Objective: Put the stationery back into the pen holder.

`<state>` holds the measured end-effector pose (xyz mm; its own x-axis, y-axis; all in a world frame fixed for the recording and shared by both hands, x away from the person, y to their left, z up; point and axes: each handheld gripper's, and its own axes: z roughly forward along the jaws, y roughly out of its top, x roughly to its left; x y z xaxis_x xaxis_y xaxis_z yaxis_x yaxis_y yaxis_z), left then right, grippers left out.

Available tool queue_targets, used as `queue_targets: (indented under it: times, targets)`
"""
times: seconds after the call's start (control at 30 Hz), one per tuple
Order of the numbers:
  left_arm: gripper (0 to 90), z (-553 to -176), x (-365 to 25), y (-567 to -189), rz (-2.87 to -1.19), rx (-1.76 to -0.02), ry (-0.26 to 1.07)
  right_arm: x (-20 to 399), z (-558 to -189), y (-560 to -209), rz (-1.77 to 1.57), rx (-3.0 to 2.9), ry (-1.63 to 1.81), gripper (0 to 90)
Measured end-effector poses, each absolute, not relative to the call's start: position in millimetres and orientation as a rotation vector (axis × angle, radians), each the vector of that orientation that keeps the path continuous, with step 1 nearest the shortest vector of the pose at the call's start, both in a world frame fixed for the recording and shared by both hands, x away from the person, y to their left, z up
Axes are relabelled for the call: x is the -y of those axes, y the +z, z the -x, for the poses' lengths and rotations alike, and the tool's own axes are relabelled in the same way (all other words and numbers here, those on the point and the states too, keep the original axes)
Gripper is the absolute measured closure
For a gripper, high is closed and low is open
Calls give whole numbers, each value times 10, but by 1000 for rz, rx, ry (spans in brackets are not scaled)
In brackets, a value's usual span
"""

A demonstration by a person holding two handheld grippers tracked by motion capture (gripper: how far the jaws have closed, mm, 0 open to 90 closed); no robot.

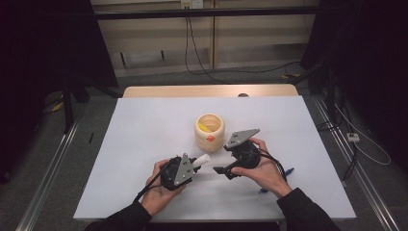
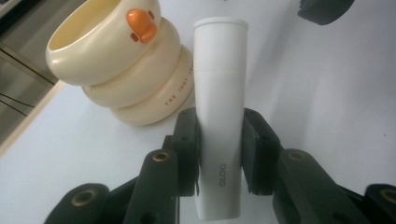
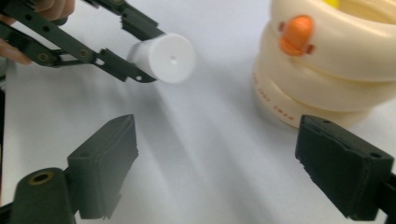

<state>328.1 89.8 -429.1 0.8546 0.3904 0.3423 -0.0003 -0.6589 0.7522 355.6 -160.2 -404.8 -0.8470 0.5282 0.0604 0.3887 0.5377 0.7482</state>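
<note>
Left gripper (image 1: 196, 162) clamping a white glue stick (image 2: 219, 116) (cap end pointing toward the cream duck-beak cup (image 1: 210, 132)), left hand (image 1: 159, 188) resting low on the white table (image 1: 144, 130), right gripper (image 3: 219, 163) hovering just beside, jaws standing wide apart, gripping nothing.

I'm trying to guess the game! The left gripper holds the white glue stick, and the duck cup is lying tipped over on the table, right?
Not quite. The duck cup stands upright, as the high view shows. The left gripper does hold the white glue stick.
</note>
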Motion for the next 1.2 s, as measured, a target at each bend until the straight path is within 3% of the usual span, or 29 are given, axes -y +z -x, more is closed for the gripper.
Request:
queue_targets:
  times: [0.2, 0.73, 1.2]
  targets:
    - [701, -3333, -988, -4253, -2152, -391, 481, 1768, -3498, -4076, -869, -2509, 1232, 104]
    - [701, -3343, -1077, -4072, -2040, -501, 312, 2191, -3280, -4156, -1027, -2319, 1298, 72]
    - [701, -3500, -1163, -3846, -1975, -558, 311, 2557, -3002, -4194, -1113, -2163, 1343, 63]
